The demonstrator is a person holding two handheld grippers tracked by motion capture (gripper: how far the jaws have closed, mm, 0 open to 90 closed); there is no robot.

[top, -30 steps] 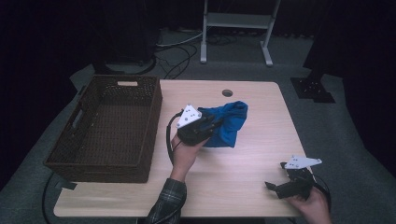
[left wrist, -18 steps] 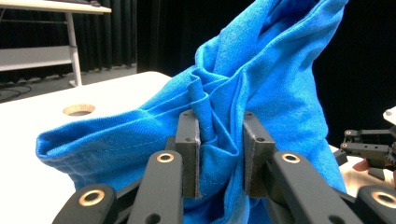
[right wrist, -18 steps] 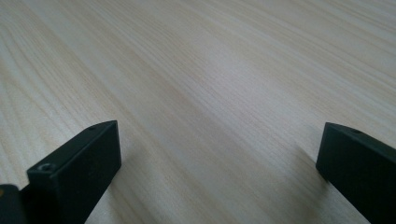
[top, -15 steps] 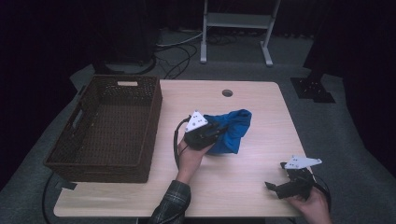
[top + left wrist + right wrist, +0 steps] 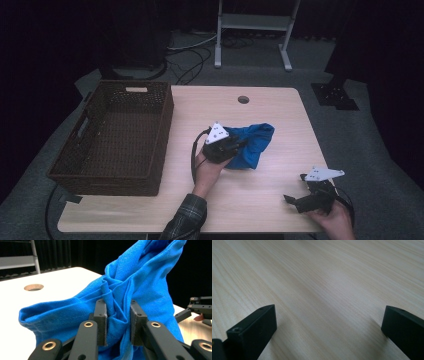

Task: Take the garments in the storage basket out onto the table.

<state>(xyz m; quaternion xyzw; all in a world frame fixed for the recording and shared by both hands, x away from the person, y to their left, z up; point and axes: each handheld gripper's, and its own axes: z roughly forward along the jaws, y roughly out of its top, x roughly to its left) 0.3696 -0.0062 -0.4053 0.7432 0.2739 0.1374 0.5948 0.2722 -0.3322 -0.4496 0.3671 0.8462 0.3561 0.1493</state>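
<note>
A crumpled blue cloth (image 5: 252, 142) lies bunched near the middle of the wooden table (image 5: 270, 107). My left gripper (image 5: 235, 147) is shut on a fold of it; in the left gripper view the blue cloth (image 5: 140, 287) rises in a peak above the two pads (image 5: 101, 320) that pinch it. My right gripper (image 5: 295, 199) rests low at the table's front right corner, held by a hand. In the right gripper view its jaws stand wide apart over bare wood (image 5: 324, 290), with nothing between them.
A dark wicker basket (image 5: 85, 165) sits on the left part of the table. A round cable hole (image 5: 243, 99) is near the far edge. A metal stand (image 5: 252, 30) and cables lie on the floor beyond the table.
My left gripper has carried the blue cloth a little to the right and lower. The right gripper has stayed in place.
</note>
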